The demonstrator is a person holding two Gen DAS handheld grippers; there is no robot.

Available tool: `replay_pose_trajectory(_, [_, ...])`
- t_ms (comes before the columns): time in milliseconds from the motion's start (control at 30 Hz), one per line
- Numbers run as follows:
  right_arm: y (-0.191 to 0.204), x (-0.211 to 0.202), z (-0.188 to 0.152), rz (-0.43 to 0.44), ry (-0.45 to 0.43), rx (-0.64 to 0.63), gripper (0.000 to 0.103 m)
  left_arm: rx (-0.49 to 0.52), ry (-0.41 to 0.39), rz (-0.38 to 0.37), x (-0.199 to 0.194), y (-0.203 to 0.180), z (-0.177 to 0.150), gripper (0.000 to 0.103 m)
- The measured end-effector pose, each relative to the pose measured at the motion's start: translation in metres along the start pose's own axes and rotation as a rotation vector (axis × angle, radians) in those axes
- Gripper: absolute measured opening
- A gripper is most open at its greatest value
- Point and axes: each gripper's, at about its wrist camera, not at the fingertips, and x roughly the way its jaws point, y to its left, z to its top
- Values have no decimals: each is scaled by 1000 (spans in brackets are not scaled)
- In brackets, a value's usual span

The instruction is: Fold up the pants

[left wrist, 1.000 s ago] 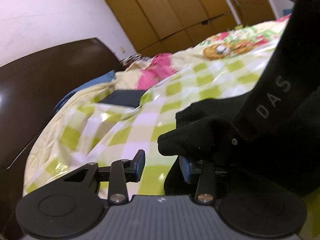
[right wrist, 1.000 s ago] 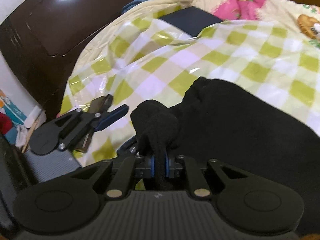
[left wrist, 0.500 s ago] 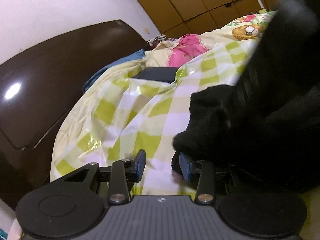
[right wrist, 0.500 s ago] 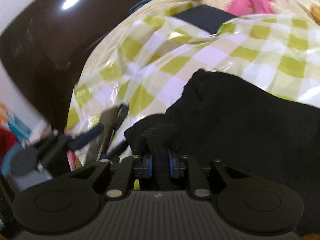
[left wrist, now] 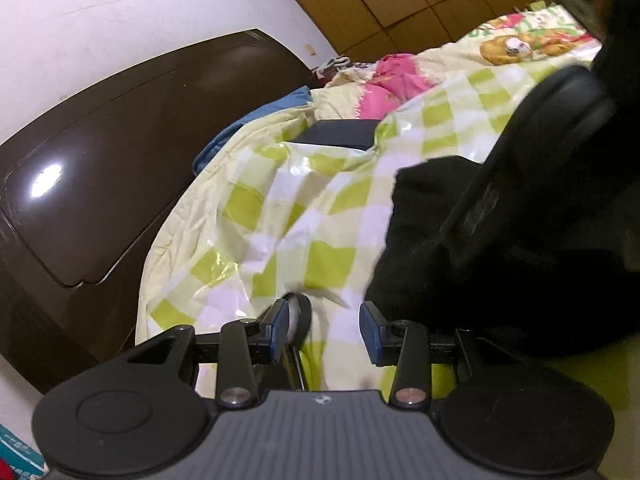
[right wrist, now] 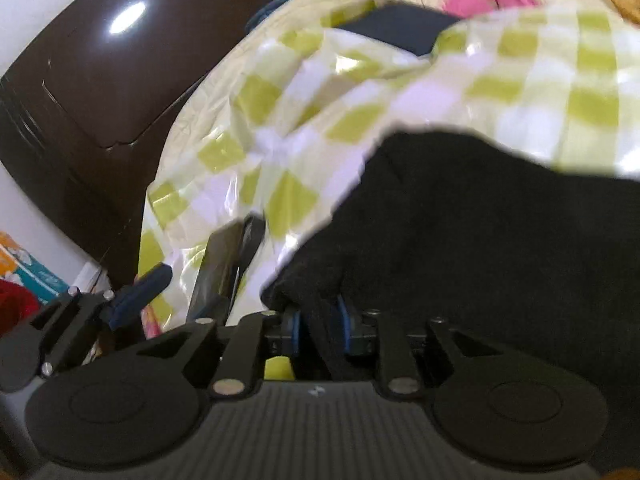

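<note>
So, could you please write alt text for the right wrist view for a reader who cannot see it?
The right tool, its jaws opening, has a fold of the black pants between its blue pads, on a green-and-white checked bed cover. The left tool shows at lower left, beside a dark headboard.

Open stretch: the glossy green-and-white checked bed cover lies bare ahead of the left gripper, whose jaws stand apart with nothing between them.
Right side: the heap of black fleece pants fills the cover there; a fold sits between the opening jaws of the right gripper.
Left edge: the dark brown glossy headboard walls off the bed.
Far end: a flat dark rectangular object, perhaps a cushion, and pink crumpled cloth block the back.
</note>
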Motion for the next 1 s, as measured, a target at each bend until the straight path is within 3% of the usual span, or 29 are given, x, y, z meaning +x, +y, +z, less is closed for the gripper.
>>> replay_pose_trajectory(33, [-6,-10,-1,12,-7,24,30,-4,1,-11,-4,-3,0,54])
replay_pose_trajectory(133, [-27,-57,-8,57,-56,88,34,-12,-21,-62,-10,-17,12,54])
replay_pose_trajectory(233, [-45,-114,-25,0,-104,85,41,3,-80,-146,-25,-47,31,54])
replay_pose_trajectory(367, [-92,-195,-66,-166,-131,169,43,43,-142,-285,-43,-102,57,54])
replay_pose_trajectory(467, [-133,-262,-107,-300,-171,306,44,99,-151,-370,-56,-144,71,54])
replay_pose_trajectory(600, [-182,-358,-163,-447,-329,519,44,233,-137,-438,-73,-203,81,54])
replay_pose_trajectory(700, [-217,-414,-200,-511,-461,664,46,293,-142,-464,-92,-235,92,54])
replay_pose_trajectory(767, [-241,-442,-223,-527,-540,771,48,320,-152,-485,-106,-254,104,54])
replay_pose_trajectory(867, [-272,-467,-252,-474,-655,902,48,348,-157,-527,-123,-282,127,54])
replay_pose_trajectory(1000, [-294,-484,-267,-427,-769,972,48,389,-177,-580,-148,-320,148,54])
